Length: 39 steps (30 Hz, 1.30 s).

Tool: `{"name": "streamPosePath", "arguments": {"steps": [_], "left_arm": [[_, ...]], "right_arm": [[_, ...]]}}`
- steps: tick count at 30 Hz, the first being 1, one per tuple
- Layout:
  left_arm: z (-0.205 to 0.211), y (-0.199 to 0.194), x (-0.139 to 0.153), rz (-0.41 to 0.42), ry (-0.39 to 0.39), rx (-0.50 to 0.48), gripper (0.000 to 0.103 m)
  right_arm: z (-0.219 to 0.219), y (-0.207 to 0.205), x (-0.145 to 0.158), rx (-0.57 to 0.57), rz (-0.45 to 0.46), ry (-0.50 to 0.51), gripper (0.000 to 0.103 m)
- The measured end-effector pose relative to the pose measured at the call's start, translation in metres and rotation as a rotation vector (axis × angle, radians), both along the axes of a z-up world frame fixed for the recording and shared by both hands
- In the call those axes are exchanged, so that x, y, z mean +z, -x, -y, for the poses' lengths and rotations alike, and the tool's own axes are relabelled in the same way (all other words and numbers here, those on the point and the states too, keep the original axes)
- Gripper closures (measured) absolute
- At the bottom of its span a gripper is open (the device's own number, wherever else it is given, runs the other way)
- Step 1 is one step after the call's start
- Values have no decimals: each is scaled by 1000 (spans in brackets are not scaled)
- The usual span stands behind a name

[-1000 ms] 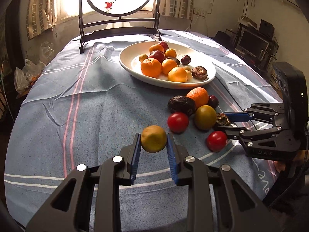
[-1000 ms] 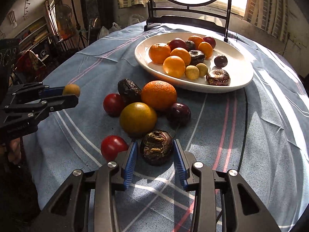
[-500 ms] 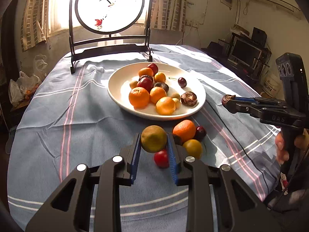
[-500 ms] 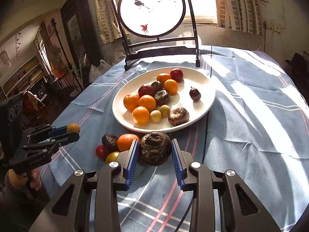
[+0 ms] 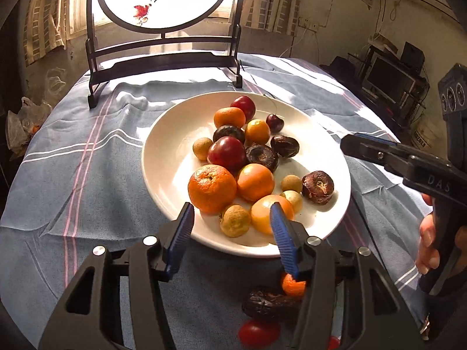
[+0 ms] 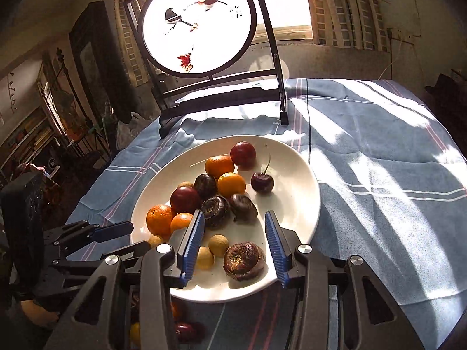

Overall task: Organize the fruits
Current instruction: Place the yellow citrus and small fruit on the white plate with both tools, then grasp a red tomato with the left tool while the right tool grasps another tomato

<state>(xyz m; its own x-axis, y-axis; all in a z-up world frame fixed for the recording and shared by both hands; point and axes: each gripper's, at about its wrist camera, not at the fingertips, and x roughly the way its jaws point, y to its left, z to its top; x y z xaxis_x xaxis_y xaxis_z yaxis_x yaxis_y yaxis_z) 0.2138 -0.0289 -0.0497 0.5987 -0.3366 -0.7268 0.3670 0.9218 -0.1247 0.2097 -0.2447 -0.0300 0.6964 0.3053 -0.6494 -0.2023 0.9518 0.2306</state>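
Both the left gripper (image 5: pixel 232 227) and right gripper (image 6: pixel 233 242) hang with fingers spread, empty, over the fruit-filled white plate (image 5: pixel 163 175).

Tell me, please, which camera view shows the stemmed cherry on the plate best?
The right wrist view: the cherry sits unobstructed on bare white plate, its stem rising clearly against the rim. In the left wrist view the same cherry is farther off and smaller, beside a small orange fruit, its stem thin and faint.

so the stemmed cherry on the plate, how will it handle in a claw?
The cherry looks round and glossy, so it will probably roll or slip. It sits apart on the plate, leaving room around it. Its thin stem likely bends.
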Motion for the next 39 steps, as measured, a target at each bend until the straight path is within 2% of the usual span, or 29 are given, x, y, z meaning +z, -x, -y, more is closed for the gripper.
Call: {"name": "streamPosePath", "arguments": {"steps": [3, 6, 10, 14, 18, 20, 22, 26, 31, 35, 39], "left_arm": [[-11, 25, 8, 27, 0, -11, 44], [-15, 58, 7, 40, -40, -54, 40], [-14, 89, -9, 12, -106, -107, 40], [-13, 98, -28, -16, -156, -116, 40], [-6, 90, -34, -27, -159, -127, 51], [0, 83, -39, -42, -163, -138, 64], [3, 78, -43, -75, -151, -150, 73], [4, 89, -38, -44, -153, -160, 73], [-19, 114, -12, 14, -102, -124, 73], [-44, 127, 5, 49, -69, -65, 73], [-60, 132, 12, 62, -48, -34, 73]], "right_arm": [[5, 27, -4, -1, 7, 6, 58], [14, 52, -13, -15, 5, -6, 52], [23, 75, -24, -21, -3, -54, 49], [23, 83, -34, -24, -8, -58, 49], [20, 86, -33, -6, 14, -49, 48], [21, 86, -33, 1, 9, -61, 48], [23, 84, -34, 2, 0, -75, 48], [21, 85, -35, 23, -6, -76, 48], [-15, 108, -34, 149, -37, -32, 48], [-61, 134, -35, 279, -51, 51, 48], [-87, 133, -42, 307, -89, 111, 48]]}}
